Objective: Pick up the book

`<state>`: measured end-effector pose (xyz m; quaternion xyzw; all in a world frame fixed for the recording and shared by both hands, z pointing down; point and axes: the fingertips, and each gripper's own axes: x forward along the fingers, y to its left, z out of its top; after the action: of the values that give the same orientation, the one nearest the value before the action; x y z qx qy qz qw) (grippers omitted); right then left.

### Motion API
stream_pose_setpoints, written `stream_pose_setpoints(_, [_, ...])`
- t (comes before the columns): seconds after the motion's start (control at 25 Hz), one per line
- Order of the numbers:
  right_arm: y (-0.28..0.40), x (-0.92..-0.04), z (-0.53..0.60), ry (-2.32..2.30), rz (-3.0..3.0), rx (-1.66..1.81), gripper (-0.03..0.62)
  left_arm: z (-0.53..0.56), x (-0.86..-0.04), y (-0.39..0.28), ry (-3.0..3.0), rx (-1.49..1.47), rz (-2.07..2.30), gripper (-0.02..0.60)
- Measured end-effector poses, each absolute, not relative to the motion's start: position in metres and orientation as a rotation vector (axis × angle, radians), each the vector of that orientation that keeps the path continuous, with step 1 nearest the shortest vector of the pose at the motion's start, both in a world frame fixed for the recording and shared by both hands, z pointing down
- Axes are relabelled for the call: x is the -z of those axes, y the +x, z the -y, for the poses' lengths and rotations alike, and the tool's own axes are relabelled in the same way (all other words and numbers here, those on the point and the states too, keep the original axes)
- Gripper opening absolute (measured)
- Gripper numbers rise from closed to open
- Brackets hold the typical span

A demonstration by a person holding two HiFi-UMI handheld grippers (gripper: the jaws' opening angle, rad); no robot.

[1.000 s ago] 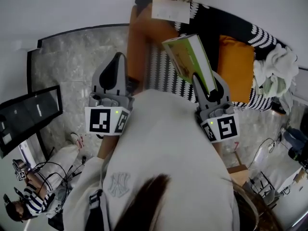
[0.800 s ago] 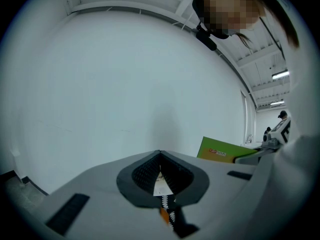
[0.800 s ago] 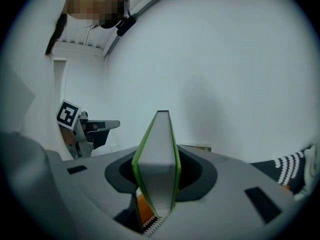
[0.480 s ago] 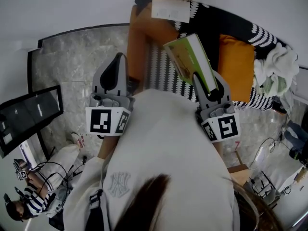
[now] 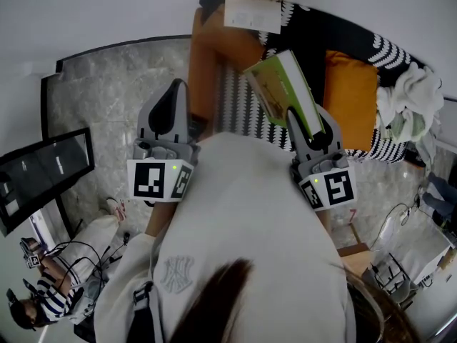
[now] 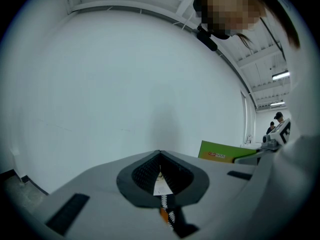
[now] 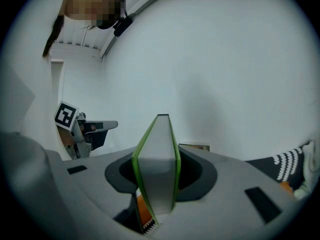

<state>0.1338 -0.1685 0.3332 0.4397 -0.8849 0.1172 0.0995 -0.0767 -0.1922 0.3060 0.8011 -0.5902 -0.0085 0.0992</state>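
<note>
No change since last second: right hand-held gripper (image 5: 308, 123) clamped on green book (image 5: 282, 91), held above sofa (image 5: 206, 63); left hand-held gripper (image 5: 173, 95) closed, empty. Pick-up judged complete.

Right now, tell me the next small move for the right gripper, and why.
Probably just hold steady, grip unchanged: the green book is already clamped in the right gripper, up off the orange sofa; the left gripper is shut, empty.

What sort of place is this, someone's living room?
Probably a mock living room in a lab: there is an orange sofa with a striped blanket, but also a monitor and loose cables beside a seated person.
</note>
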Motion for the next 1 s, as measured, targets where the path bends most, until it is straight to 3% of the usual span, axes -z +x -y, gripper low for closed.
stream_pose_setpoints(1.0, [0.132,-0.336,0.17,1.288,2.607,-0.354,0.149,0.197,-0.298,-0.121,2.294,0.035,1.904,0.009])
